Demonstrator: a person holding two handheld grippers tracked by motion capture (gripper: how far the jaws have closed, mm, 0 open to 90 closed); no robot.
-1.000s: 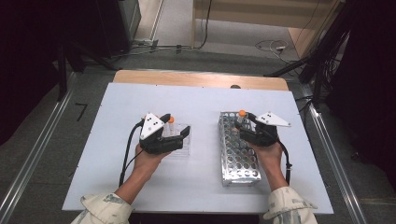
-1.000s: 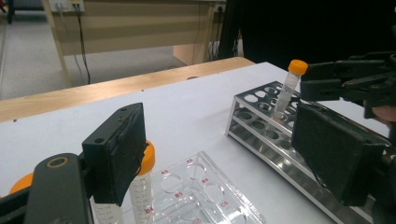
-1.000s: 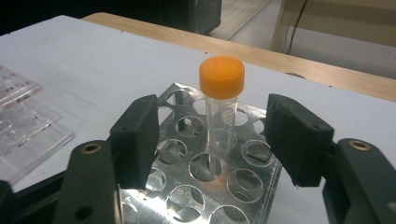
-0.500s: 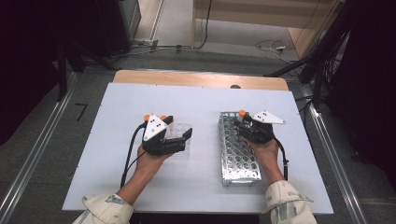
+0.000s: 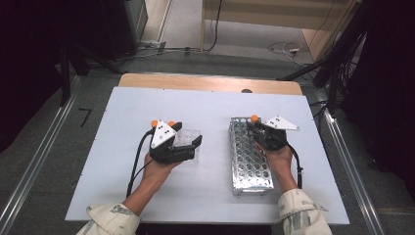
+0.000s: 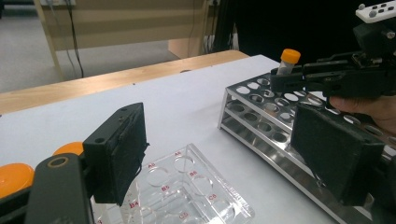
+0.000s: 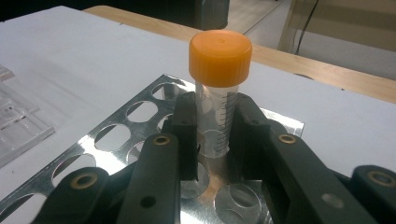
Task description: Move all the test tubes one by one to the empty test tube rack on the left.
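Observation:
A clear tube with an orange cap [image 7: 219, 93] stands upright in a hole at the far end of the metal rack [image 7: 116, 135]. My right gripper [image 7: 217, 135] has just been closing, and its pads now press the tube's sides just below the cap. The high view shows the tube's cap [image 5: 254, 118] at the rack's [image 5: 249, 166] far right corner, in front of the right gripper [image 5: 254, 126]. My left gripper [image 6: 224, 140] is open, its jaws wide above a clear well plate [image 6: 187, 191] that lies on the white table left of the rack [image 6: 261, 116].
The white tabletop [image 5: 210, 105] has a wooden strip [image 5: 205, 83] along its far edge. The rack has several empty holes. Two orange caps [image 6: 18, 175] sit at the left gripper's base. Dark floor, cables and rails surround the table.
The right gripper has edged slightly left at the rack's far corner, where the orange-capped tube stands. The left hand stays over the well plate.

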